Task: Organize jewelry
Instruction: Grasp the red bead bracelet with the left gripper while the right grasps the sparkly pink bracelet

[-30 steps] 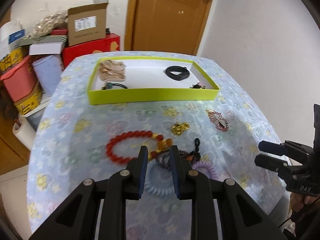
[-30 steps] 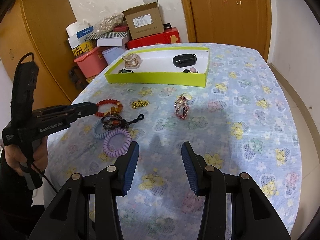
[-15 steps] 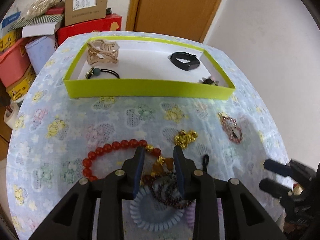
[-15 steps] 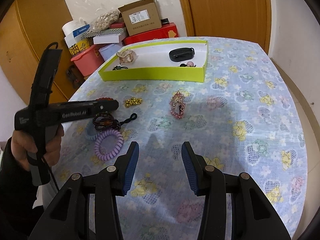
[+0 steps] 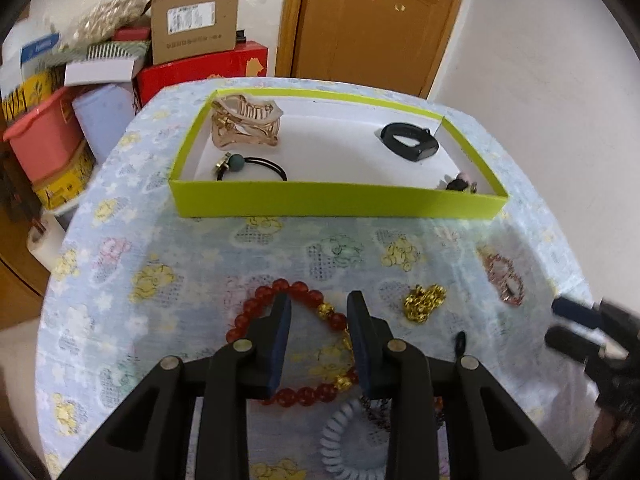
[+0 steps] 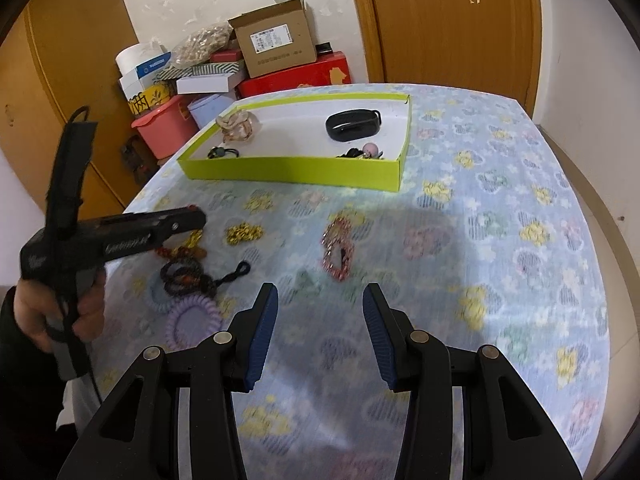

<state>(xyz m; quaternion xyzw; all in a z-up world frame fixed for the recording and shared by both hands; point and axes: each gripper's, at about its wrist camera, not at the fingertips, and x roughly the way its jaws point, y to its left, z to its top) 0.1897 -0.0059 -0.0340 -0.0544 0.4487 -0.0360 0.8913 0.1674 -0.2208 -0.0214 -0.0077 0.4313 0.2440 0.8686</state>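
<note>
Red beads are what the left gripper (image 5: 318, 312) is after: its jaws stand open and straddle the far arc of the red bead bracelet (image 5: 256, 316), which lies flat on the flowered table (image 5: 180, 248) just in front of the lime-green tray (image 5: 336, 200). To do this well I would lower the jaws until one pad sits inside the loop and one outside, close on a stretch of plain red beads rather than the gold ones (image 5: 326, 311), and lift straight up so the string does not drag the dark beaded bracelet (image 6: 186, 276) and the pale coil hair tie (image 5: 340, 440) lying against its near side. The tray already holds a hair claw (image 5: 244, 126), a black hair tie (image 5: 252, 166) and a black band (image 5: 408, 142), so there is bare white floor in the middle for the bracelet. The right gripper (image 6: 318, 320) hangs above bare cloth with its jaws wide open and nothing between them; the pink-red brooch (image 6: 338, 248) and the gold chain piece (image 6: 244, 234) lie ahead of it, untouched. Compared with a second ago, the left gripper has pushed forward from over the coil ties to over the bracelet and its jaws have spread a little wider; the right one has crept forward slightly and the jewelry has not shifted.
</note>
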